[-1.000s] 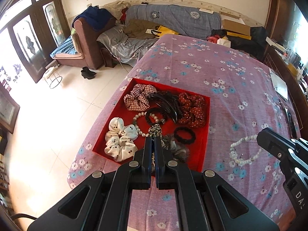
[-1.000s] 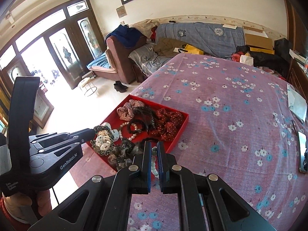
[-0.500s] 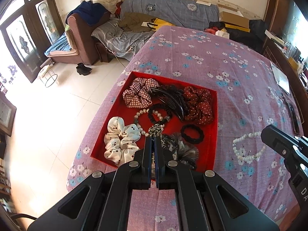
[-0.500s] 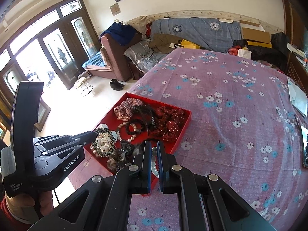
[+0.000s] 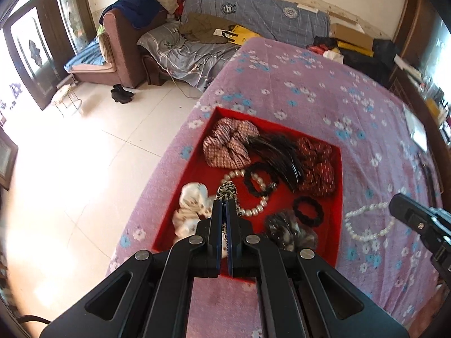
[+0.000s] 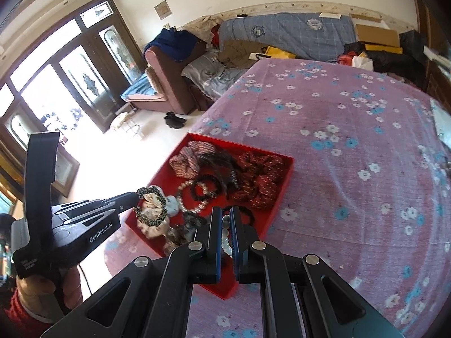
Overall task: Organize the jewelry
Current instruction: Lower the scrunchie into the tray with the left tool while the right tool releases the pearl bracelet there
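A red tray sits on the purple flowered bedspread and holds scrunchies, a black claw clip, a black hair tie and a pearl-and-black bracelet. My left gripper is shut on a black-and-white patterned bracelet, held above the tray's near left over the white scrunchie. My right gripper is shut on a pearl necklace, which hangs just right of the tray.
The bedspread stretches far and right. Its left edge drops to a tiled floor. Sofas heaped with clothes stand beyond. Papers lie near the bed's right edge.
Both grippers moved forward toward the tray. The left one carried the patterned bracelet further over the tray, above the white scrunchie. The pearl necklace stays in the right gripper.
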Motion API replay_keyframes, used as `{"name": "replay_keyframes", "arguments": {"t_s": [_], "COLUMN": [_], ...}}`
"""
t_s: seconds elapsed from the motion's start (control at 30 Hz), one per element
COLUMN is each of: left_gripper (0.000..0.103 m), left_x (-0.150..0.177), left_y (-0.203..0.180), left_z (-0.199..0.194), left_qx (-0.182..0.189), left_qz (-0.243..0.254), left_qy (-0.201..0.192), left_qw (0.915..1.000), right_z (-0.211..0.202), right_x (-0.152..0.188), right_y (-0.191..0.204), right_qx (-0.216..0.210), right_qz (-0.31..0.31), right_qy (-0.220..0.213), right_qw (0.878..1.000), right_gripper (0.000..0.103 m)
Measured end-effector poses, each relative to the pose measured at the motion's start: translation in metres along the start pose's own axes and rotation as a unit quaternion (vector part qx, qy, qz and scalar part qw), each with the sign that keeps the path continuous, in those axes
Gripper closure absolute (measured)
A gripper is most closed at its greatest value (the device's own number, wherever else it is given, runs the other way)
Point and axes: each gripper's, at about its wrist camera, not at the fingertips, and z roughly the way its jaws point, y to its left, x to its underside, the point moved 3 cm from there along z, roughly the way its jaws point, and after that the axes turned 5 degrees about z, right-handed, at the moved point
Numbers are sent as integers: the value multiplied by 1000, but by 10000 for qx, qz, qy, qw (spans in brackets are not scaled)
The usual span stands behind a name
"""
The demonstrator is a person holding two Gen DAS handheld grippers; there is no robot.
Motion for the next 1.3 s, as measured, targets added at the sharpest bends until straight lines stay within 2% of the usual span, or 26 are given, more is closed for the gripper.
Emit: {"name": "replay_keyframes", "arguments": {"t_s": [0.2, 0.37, 0.47, 0.6, 0.73, 0.77, 0.87, 1.07, 1.3], "left_gripper": [101, 101, 101, 101, 101, 101, 101, 101, 101], "left_x": [-21, -33, -37, -29, -10, -6, 4, 14, 17], "left_y": [19, 14, 13, 16, 14, 14, 11, 2, -4], "left_z": [5, 26, 41, 62, 80, 85, 97, 97, 97], "left_qx": [630, 1361, 1412, 1687, 1566, 1417, 620, 528, 235], "left_qz": [-161, -255, -301, -492, -426, -357, 116, 324, 495], "left_qy": [-114, 6, 148, 428, 725, 791, 905, 866, 755], "left_qw": [9978, 9904, 9894, 9835, 9841, 9861, 9939, 9943, 9956], "right_z": [21, 42, 51, 57, 64, 66, 71, 71, 75], "right_x": [-16, -19, -20, -16, -3, 0, 14, 34, 52], "right_y": [3, 9, 13, 20, 15, 11, -3, -14, -5], "right_qx": [-504, -745, -803, -932, -754, -635, -237, 109, 222], "right_qz": [334, 567, 606, 596, 572, 561, 534, 396, 86], "right_qy": [194, 417, 548, 668, 804, 839, 950, 1102, 1296], "right_qw": [9980, 9947, 9934, 9916, 9923, 9929, 9938, 9931, 9913], "right_gripper": [96, 96, 96, 96, 96, 96, 96, 96, 96]}}
